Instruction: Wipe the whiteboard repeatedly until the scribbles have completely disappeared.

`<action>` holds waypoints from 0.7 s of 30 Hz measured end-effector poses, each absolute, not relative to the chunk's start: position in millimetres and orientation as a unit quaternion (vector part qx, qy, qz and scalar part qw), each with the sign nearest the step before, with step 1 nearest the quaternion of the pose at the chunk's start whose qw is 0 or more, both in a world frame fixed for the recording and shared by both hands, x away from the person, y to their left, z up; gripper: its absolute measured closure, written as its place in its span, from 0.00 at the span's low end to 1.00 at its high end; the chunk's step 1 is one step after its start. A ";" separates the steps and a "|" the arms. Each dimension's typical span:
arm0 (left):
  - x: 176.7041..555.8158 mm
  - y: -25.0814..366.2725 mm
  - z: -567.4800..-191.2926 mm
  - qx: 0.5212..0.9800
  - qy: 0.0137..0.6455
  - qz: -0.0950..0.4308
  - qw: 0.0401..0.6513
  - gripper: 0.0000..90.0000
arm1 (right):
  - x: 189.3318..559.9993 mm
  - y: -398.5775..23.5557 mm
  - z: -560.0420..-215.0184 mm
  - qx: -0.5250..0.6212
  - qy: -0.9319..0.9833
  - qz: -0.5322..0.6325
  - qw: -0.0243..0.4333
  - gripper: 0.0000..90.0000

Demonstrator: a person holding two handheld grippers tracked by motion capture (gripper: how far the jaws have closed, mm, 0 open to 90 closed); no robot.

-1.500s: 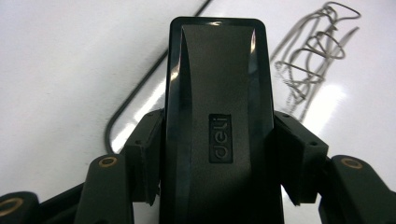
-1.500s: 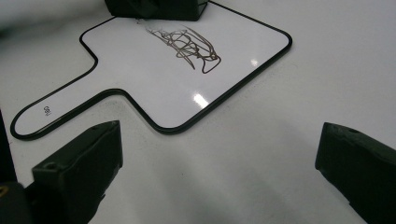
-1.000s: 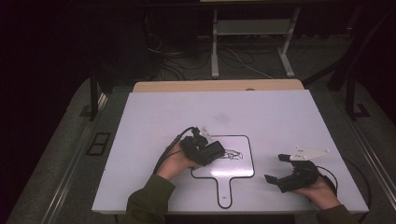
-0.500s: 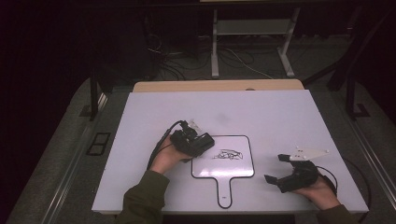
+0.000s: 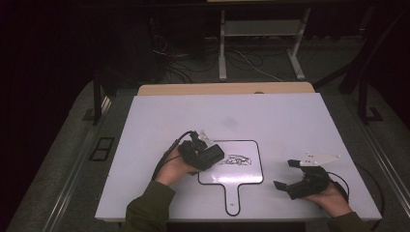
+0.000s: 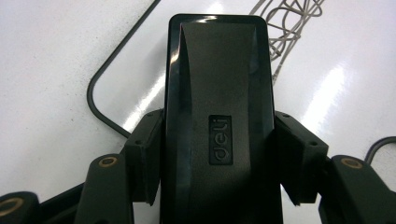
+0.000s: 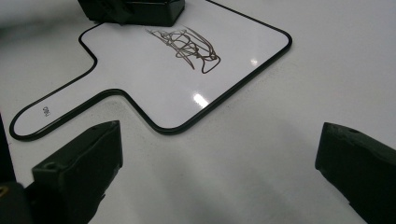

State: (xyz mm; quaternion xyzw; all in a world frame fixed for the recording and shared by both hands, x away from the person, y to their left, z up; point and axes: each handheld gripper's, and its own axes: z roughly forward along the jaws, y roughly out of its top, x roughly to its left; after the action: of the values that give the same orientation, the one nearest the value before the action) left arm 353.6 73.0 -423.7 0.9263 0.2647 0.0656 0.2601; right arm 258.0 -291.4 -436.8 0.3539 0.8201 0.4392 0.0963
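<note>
A small white board (image 5: 241, 175) with a black rim and a handle lies at the table's near middle, with a dark scribble (image 5: 235, 159) on it. My left gripper (image 5: 212, 155) is shut on a black eraser (image 5: 207, 157), which sits over the board's left edge just left of the scribble. In the left gripper view the pads (image 6: 144, 154) clamp the eraser (image 6: 219, 116) on both sides above the board (image 6: 140, 88). My right gripper (image 5: 285, 174) rests on the table right of the board, open and with nothing between its fingers. Its own view shows the board (image 7: 140, 88), the scribble (image 7: 187, 46) and the eraser (image 7: 135, 11).
The white tabletop (image 5: 270, 116) stretches bare behind the board. A wooden strip (image 5: 227, 89) runs along its far edge. Cables and a metal stand's legs (image 5: 261, 48) are on the floor beyond. A cable (image 5: 167, 154) trails from the left gripper.
The left gripper with the eraser drew slightly away to the far left half a second ago and has come back to the board's left edge. The right gripper has not moved.
</note>
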 end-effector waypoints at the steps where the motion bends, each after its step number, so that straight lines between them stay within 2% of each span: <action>1: 355.9 73.9 -424.0 0.924 0.269 0.067 0.261 0.44 | 257.9 -291.3 -436.7 0.354 0.820 0.439 0.096 0.00; 10: 372.7 79.1 -425.3 0.917 0.287 0.076 0.267 0.43 | 258.5 -292.3 -437.2 0.353 0.820 0.439 0.096 0.00; 21: 354.4 74.3 -423.5 0.928 0.262 0.063 0.257 0.44 | 258.4 -292.0 -437.0 0.353 0.820 0.439 0.097 0.00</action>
State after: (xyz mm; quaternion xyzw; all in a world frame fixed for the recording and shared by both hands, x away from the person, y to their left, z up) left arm 354.4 74.3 -423.5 0.9280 0.2625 0.0627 0.2568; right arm 258.4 -292.0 -437.0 0.3535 0.8205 0.4387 0.0967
